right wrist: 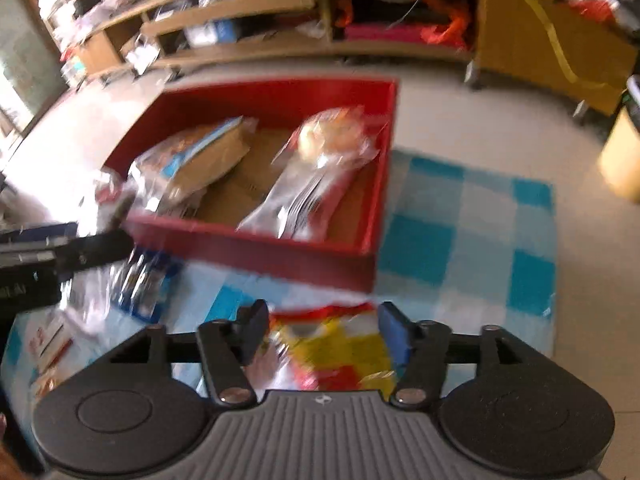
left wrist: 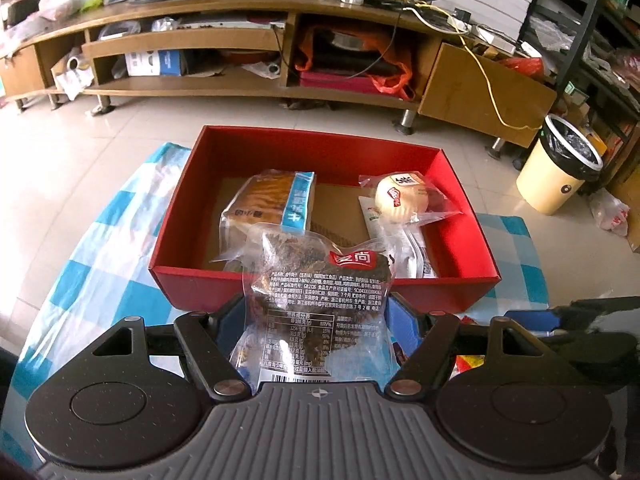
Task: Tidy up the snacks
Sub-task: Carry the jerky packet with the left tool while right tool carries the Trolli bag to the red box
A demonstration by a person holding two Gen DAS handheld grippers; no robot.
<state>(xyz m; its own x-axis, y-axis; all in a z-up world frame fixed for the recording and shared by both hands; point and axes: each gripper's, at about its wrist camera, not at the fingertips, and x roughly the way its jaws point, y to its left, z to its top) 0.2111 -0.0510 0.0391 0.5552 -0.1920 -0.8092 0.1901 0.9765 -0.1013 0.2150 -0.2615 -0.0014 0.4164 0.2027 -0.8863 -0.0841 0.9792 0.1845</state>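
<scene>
A red box (left wrist: 280, 284) stands on a blue-and-white checked cloth (left wrist: 100, 240); it also shows in the right wrist view (right wrist: 280, 256). Inside lie a bread pack (left wrist: 272, 204), a round bun pack (left wrist: 404, 198) and a white packet (left wrist: 404, 248). My left gripper (left wrist: 318, 312) is shut on a clear packet of dark dried meat (left wrist: 316, 296), held upright just before the box's near wall. My right gripper (right wrist: 324, 328) stands with its jaws on either side of a yellow-and-red snack bag (right wrist: 336, 352) lying on the cloth; the view is blurred.
A blue packet (right wrist: 144, 284) and a white-and-red packet (right wrist: 48, 340) lie on the cloth left of the right gripper. A wooden TV stand (left wrist: 260, 92) runs across the back. A cream waste bin (left wrist: 560, 164) stands at the right on the tiled floor.
</scene>
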